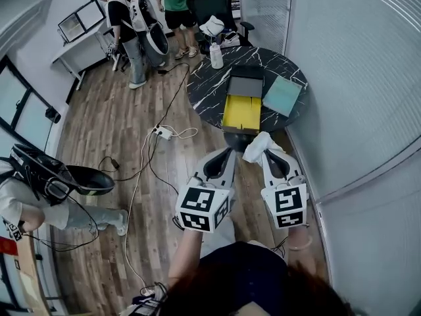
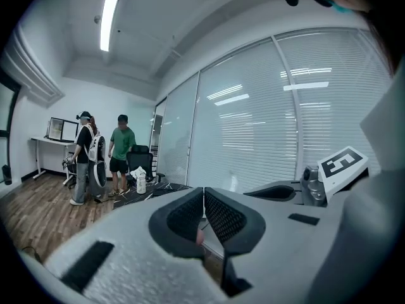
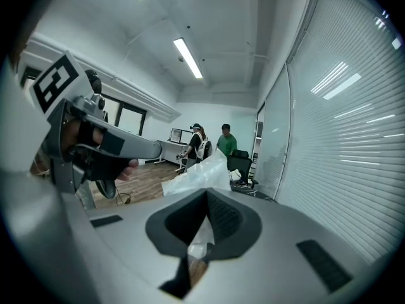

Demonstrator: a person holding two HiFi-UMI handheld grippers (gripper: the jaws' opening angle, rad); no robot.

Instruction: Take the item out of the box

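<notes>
Right gripper (image 1: 265,151) is pinching the plastic bag (image 1: 256,146). In the right gripper view the jaws of the right gripper (image 3: 205,202) are pressed onto the clear film, and the bag (image 3: 197,173) sticks up out of them and leans left, with its peak pointing away along the jaws. It's crumpled, so I can't tell what's inside it or which is its long side. It hangs in the air just short of the table's (image 1: 209,84) near edge, clear of the box (image 1: 241,113).

Left gripper (image 1: 229,151) is right beside it. In its own view the left gripper (image 2: 203,198) has its pads pressed together on nothing.

The box sits open at the near edge with its yellow inside showing. There's a teal lid (image 1: 283,95) touching its right side and a dark grey panel (image 1: 245,85) behind it. A white bottle (image 1: 216,56) stands at the far edge, and past that is an office chair (image 1: 214,5). A power strip (image 1: 164,133) and cables lie on the floor to the left.
</notes>
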